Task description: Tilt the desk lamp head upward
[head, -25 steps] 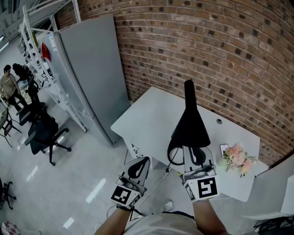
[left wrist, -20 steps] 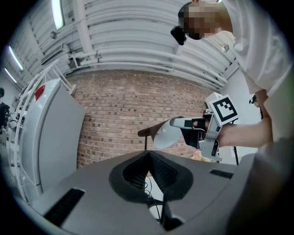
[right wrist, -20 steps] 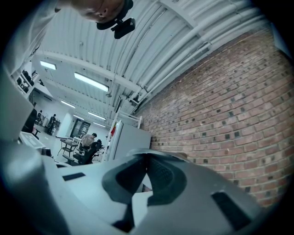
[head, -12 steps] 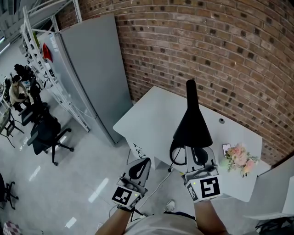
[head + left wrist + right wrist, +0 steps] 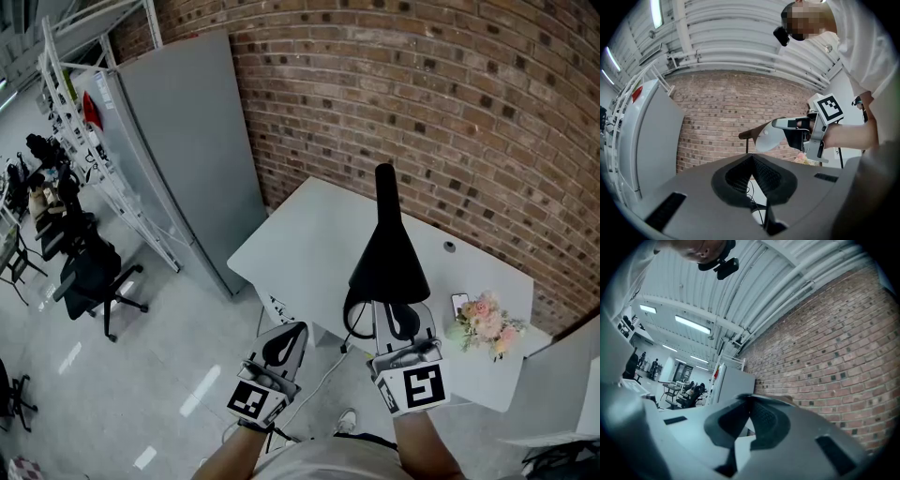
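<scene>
- Left gripper (image 5: 289, 337): low and left of the lamp head, well apart from it. Jaws pressed together on nothing; idle.
- Lamp head (image 5: 388, 258): black cone above the white desk (image 5: 300, 248), mouth facing the person.
- Right gripper (image 5: 401, 317): at the lamp head's near rim, jaws pinching that rim.
- Status, judged: grip made; upward tilt not evidently finished; release outstanding.

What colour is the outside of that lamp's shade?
The shade is black on the outside; the head view shows it best.
</scene>
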`<state>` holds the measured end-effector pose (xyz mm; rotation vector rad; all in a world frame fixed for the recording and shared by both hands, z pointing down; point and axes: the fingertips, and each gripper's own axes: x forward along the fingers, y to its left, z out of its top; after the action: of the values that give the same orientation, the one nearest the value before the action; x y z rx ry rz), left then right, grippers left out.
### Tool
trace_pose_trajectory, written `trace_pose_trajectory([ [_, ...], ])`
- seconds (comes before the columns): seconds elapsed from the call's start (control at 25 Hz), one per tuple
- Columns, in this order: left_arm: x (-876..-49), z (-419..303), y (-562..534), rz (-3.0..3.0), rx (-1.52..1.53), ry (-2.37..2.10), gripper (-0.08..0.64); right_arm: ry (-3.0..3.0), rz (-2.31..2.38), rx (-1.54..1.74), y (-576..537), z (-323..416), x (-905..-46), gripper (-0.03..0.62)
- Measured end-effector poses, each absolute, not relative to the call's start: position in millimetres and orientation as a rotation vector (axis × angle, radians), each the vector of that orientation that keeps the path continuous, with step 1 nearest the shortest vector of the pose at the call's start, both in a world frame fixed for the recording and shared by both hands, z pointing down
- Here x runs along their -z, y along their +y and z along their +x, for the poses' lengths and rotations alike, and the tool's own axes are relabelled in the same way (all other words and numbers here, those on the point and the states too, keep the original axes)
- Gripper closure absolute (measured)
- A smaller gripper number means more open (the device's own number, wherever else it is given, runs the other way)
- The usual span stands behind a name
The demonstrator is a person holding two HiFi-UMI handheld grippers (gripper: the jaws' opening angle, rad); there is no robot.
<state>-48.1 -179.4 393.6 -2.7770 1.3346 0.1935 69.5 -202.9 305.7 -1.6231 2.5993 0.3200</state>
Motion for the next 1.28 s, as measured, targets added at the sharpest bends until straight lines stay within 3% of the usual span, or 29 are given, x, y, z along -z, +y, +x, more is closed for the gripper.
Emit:
trace_pose_trajectory([
  [1.28, -401.3, -43.9, -166.7, -2.815, -0.212, 1.330, 0.557, 2.593, -1.617, -0.310, -189.6, 71.5, -313.6, 0.577],
])
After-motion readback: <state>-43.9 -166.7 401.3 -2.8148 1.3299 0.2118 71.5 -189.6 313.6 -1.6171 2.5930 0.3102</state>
